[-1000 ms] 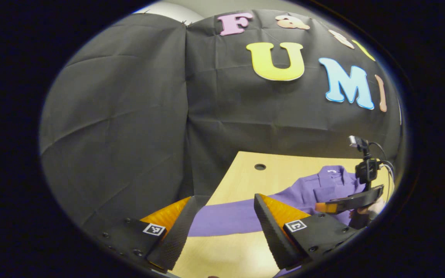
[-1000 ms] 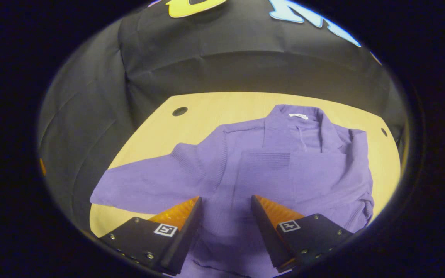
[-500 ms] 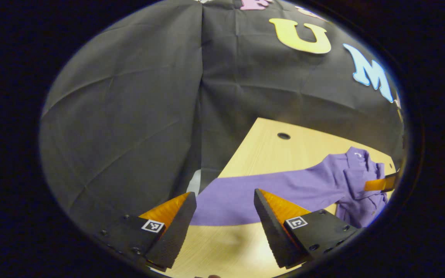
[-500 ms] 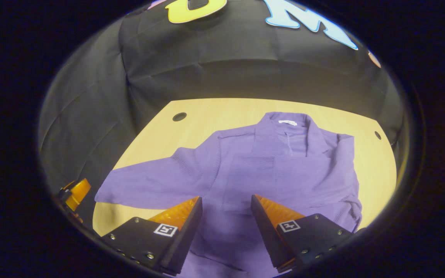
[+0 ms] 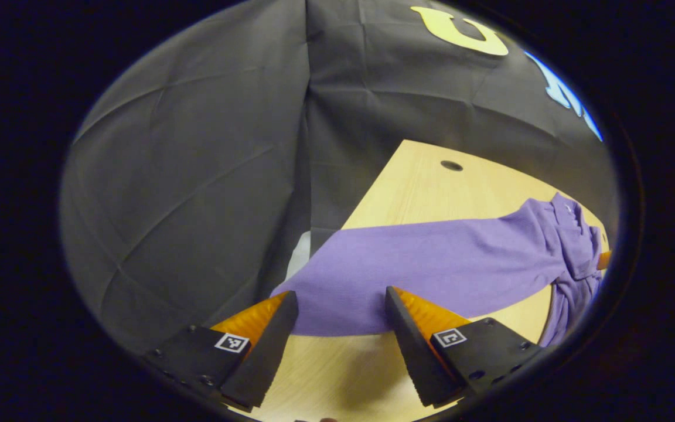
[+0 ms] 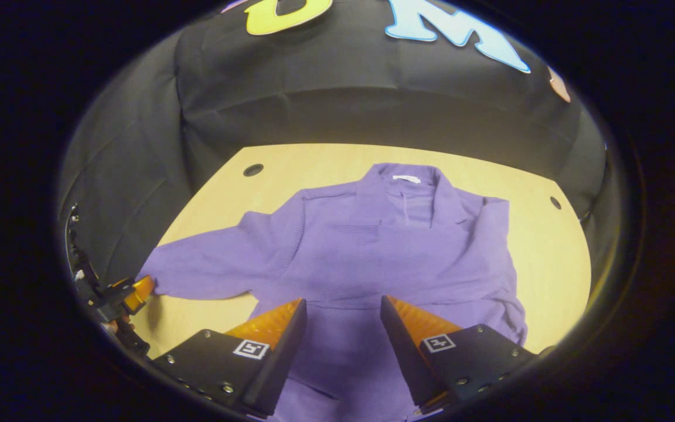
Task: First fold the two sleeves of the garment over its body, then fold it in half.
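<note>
A: Where does the purple collared sweater (image 6: 384,252) lie?

B: It lies flat on the wooden worktop (image 6: 554,258), collar toward the far edge by the booth wall. The right sleeve (image 6: 498,258) already lies folded in over the body. The left sleeve (image 5: 431,269) is stretched straight out toward the worktop's left edge, its cuff (image 5: 320,293) at that edge.

A: And the grippers?

B: The left gripper (image 5: 337,328) is wide open and holds nothing; the cuff lies just ahead between its fingers, not pinched. The right gripper (image 6: 340,337) is equally wide open and empty, hovering over the lower part of the body.

A: So which step is in hand?

B: Judging by the layout, the second sleeve fold. The left gripper seems lined up for the cuff. The next move calls for lowering onto it, closing on the fabric's edge, then carrying it across the chest without dragging the body. The half fold remains undone.
</note>
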The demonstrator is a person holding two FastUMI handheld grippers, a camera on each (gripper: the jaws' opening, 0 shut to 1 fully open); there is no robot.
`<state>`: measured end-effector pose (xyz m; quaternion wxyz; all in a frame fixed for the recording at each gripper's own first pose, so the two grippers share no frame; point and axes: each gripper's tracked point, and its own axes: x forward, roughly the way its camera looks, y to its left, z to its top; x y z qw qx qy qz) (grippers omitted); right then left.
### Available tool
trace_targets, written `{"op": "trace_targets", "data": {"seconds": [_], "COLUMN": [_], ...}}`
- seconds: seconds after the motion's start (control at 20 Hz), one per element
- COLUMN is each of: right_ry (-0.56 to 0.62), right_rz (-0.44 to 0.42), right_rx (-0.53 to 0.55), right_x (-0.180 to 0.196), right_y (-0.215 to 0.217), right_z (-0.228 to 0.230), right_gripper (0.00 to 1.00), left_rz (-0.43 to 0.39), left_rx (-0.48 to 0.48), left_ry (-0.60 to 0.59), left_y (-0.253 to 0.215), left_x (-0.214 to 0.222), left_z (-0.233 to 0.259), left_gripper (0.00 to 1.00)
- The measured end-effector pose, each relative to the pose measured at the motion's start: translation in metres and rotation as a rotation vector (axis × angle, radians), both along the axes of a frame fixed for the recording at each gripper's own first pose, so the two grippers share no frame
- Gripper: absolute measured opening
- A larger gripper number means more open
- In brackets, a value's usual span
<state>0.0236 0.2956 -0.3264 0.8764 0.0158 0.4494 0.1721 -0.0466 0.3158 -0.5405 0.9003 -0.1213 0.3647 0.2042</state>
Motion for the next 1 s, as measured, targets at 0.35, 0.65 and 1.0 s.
{"op": "trace_targets", "data": {"seconds": [0.35, 0.65, 1.0], "right_ry": [0.005, 0.014, -0.003], "right_rz": [-0.018, -0.042, -0.079], "right_rx": [0.016, 0.035, 0.053], "right_x": [-0.002, -0.010, -0.010], "right_y": [-0.005, -0.018, -0.043], "right_z": [0.000, -0.001, 0.004], "right_gripper": [0.80, 0.80, 0.80], "left_rz": [-0.050, -0.057, -0.038], "left_rx": [0.009, -0.012, 0.035], "left_ry": [-0.030, -0.051, 0.022], "left_y": [-0.012, -0.021, -0.031], "left_x": [0.009, 0.014, 0.017], "left_z": [0.000, 0.003, 0.009], "left_gripper": [0.87, 0.28, 0.07]}}
